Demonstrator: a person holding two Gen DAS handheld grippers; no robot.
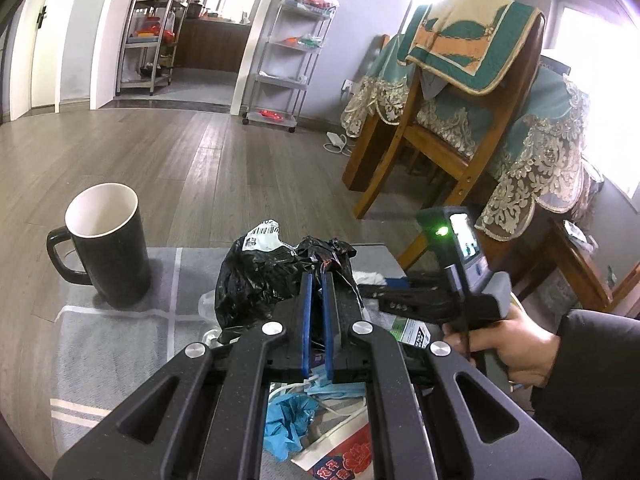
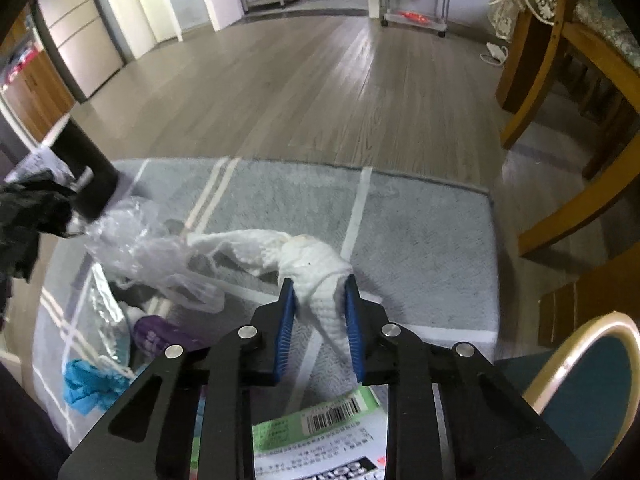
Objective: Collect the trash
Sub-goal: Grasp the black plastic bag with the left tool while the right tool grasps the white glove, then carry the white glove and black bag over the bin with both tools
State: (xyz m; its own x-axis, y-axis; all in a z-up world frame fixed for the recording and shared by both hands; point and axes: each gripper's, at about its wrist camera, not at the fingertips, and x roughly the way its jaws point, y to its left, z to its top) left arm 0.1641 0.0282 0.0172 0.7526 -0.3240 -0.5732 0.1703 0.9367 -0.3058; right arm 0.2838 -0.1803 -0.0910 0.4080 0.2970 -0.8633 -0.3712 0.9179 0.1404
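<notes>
A: Blue crumpled glove [image 1: 286, 424], lowest in the left wrist view, lying on the grey cloth [image 1: 120, 344] beneath the left gripper [image 1: 317, 280]. Beside it: a pale blue face mask [image 1: 340, 392] and a red-printed paper packet [image 1: 344, 456].

B: Entry for the left gripper?

A: Blue pads pressed nearly together, pinching the rim of a black plastic bag [image 1: 264, 276]. The bag hangs crumpled in front of the pads, with a white barcode label [image 1: 262, 238] showing at its top.

B: Right gripper?

A: Right gripper [image 2: 318, 292], pads closed onto a white crumpled paper towel [image 2: 316, 276]. The towel sits between both pads, one end trailing left across the cloth, the other running down between the fingers. Whether it is lifted off the cloth I cannot tell.

B: Other loose items on the cloth?

A: Clear crumpled plastic wrap [image 2: 144, 252], left of the towel. A purple item [image 2: 154, 336], too blurred to identify. A green and white printed box [image 2: 320, 432] with a barcode, under the right gripper.

B: Non-trash?

A: One black mug [image 1: 106, 248], white inside, upright at the far left of the cloth, apart from the bag. A person's hand [image 1: 508, 348] on the right gripper's handle. Background: wooden chair [image 1: 460, 128] draped with a teal cushion, wood floor [image 1: 168, 152], a white wheeled shelf rack [image 1: 288, 60].
</notes>
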